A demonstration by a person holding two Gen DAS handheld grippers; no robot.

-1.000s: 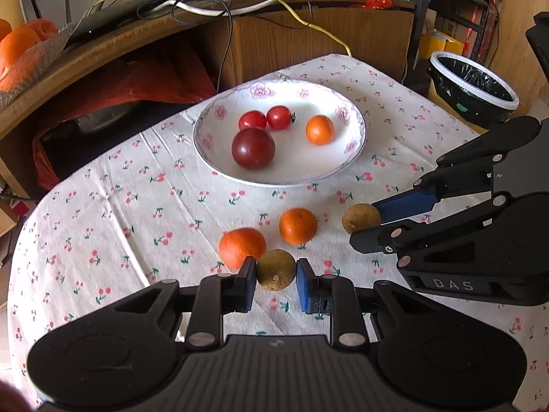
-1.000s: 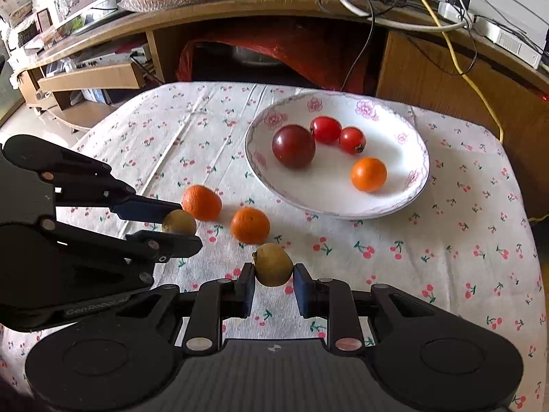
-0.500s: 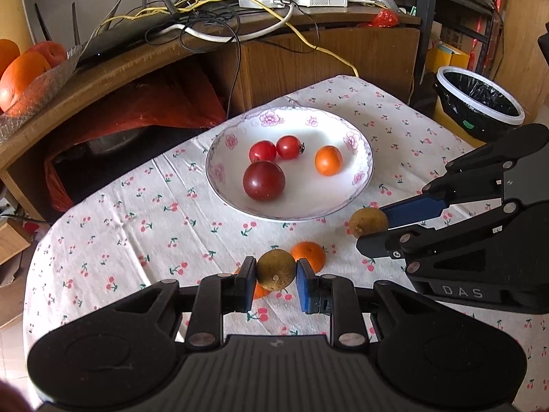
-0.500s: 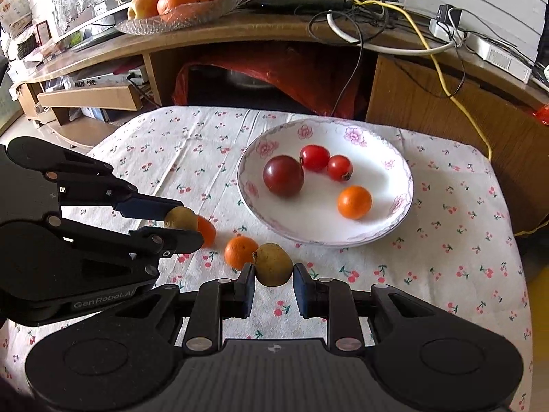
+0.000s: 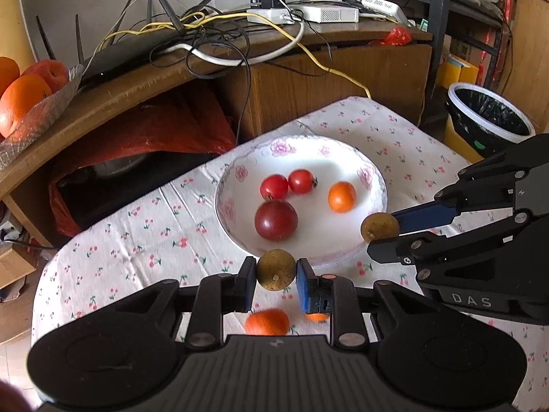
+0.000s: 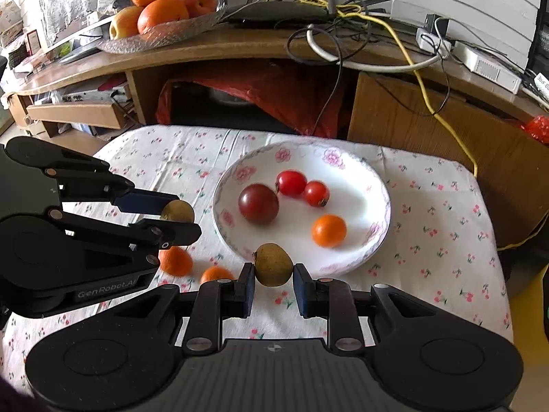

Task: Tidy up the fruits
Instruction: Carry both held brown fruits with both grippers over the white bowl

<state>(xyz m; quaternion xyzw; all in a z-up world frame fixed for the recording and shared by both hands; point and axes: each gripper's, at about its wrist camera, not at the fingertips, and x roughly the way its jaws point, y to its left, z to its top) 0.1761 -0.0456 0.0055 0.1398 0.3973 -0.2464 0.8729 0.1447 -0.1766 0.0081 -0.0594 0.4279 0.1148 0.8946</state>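
Observation:
My left gripper (image 5: 276, 279) is shut on a round brown fruit (image 5: 276, 270), held in the air at the near rim of the white flowered plate (image 5: 372, 171). My right gripper (image 6: 273, 281) is shut on a second brown fruit (image 6: 273, 264), also raised at the plate's near rim. Each gripper shows in the other's view: the right one (image 5: 381, 229) with its fruit, the left one (image 6: 178, 213) with its own. The plate (image 6: 360, 168) holds a dark red plum (image 6: 258, 203), two cherry tomatoes (image 6: 291, 182) and a small orange (image 6: 328, 230). Two small oranges (image 6: 175, 261) lie on the cloth below.
The table wears a white cherry-print cloth (image 6: 429, 213). Behind it a wooden desk (image 6: 240, 44) carries tangled cables, a router and a dish of large oranges and apples (image 6: 161, 10). A black-lined waste bin (image 5: 487, 123) stands at the right, off the table.
Both grippers have lifted their brown fruits off the cloth and carried them up and forward to the plate's near rim. The two small oranges now lie beneath the grippers.

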